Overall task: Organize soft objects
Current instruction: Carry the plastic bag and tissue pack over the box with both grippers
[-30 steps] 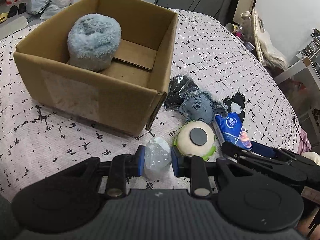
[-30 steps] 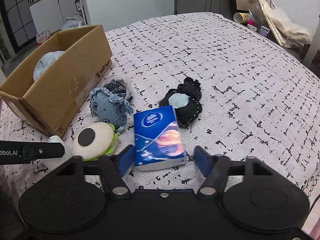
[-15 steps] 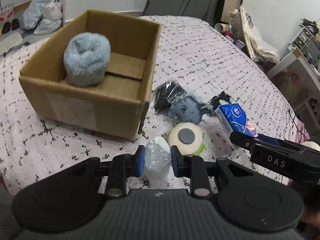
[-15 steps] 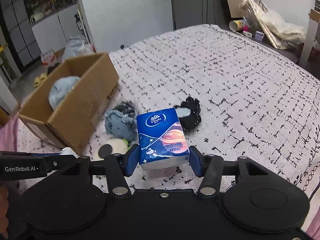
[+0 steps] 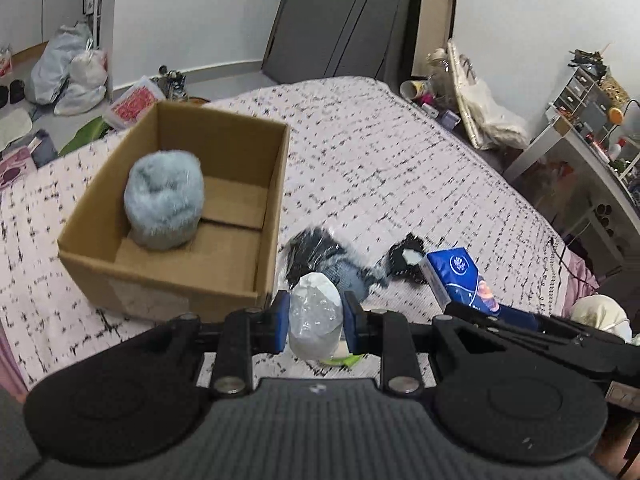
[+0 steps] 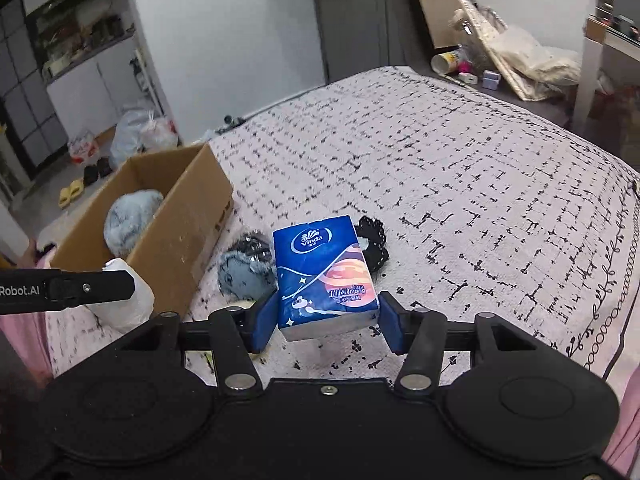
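My left gripper point(image 5: 315, 322) is shut on a small white bundle wrapped in clear plastic point(image 5: 315, 314), held above the bed. My right gripper point(image 6: 326, 320) is shut on a blue tissue pack point(image 6: 322, 276), also lifted off the bed; the same tissue pack point(image 5: 460, 278) shows at the right of the left wrist view. An open cardboard box point(image 5: 176, 272) holds a fluffy light-blue roll point(image 5: 164, 198). Beside the box lie a blue-grey plush point(image 6: 240, 276), a dark item in plastic point(image 5: 310, 248) and a black pouch point(image 6: 374, 240).
The bed has a white cover with black dashes point(image 6: 460, 184). A green-edged round toy point(image 5: 344, 358) peeks out under my left fingers. Bags point(image 5: 68, 68) and clutter lie on the floor to the left; a desk point(image 5: 580, 168) stands on the right.
Both grippers have risen from the bed with their loads. The tissue pack went from lying between open jaws to being gripped and lifted. The box and toys now look farther below.
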{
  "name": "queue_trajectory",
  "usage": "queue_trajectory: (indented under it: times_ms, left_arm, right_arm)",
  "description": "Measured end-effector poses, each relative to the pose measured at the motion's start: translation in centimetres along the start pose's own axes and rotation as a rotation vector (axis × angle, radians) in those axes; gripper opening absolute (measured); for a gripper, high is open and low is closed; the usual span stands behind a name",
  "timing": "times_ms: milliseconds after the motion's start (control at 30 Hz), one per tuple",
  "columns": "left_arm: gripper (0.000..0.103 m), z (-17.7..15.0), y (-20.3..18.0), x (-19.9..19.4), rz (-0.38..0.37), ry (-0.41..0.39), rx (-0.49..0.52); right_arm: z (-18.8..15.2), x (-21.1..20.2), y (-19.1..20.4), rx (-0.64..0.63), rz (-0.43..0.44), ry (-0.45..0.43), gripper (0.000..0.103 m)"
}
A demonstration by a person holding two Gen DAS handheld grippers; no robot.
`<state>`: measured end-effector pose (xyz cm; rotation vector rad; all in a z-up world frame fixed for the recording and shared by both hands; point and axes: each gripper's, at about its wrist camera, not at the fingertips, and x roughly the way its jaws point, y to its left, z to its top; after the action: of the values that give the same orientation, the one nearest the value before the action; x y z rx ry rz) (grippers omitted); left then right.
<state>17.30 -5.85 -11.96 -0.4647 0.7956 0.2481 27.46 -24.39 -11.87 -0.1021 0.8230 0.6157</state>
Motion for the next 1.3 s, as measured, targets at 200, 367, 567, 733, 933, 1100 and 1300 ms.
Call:
queue_trajectory:
  times_ms: [200, 367, 567, 733, 933, 1100, 1300]
  left_arm:
    - [0.026, 1.4, 0.0, -0.6, -0.017, -0.003, 0.020]
    - [0.026, 2.7, 0.5, -1.1, -0.018, -0.008, 0.038]
    - [0.026, 4.2, 1.7, -2.2, -0.004, -0.030, 0.049]
    - [0.026, 5.2, 3.0, -3.0, 0.008, -0.050, 0.040]
    - [0.026, 6.4, 4.9, -3.3, 0.039, -0.051, 0.017]
    - [0.026, 6.8, 6.8, -2.8, 0.067, -0.046, -0.013]
    - [0.026, 7.0, 9.1, -1.8, 0.082, -0.029, -0.046]
  right_arm:
    - [0.3, -1.5, 0.7, 0.009, -0.019, -0.043, 0.052]
    - [1.1, -2.6, 1.3, 0.014, -0.038, -0.088, 0.052]
    - [1.9, -3.7, 2.2, 0.001, -0.033, -0.135, 0.052]
    - [2.1, -3.7, 2.7, -0.002, -0.016, -0.151, 0.052]
    - [2.4, -3.3, 4.5, -0.040, -0.026, -0.156, 0.052]
    - [2.7, -2.7, 6.1, -0.035, -0.008, -0.151, 0.052]
    - [3.2, -1.9, 7.5, -0.027, 0.008, -0.150, 0.052]
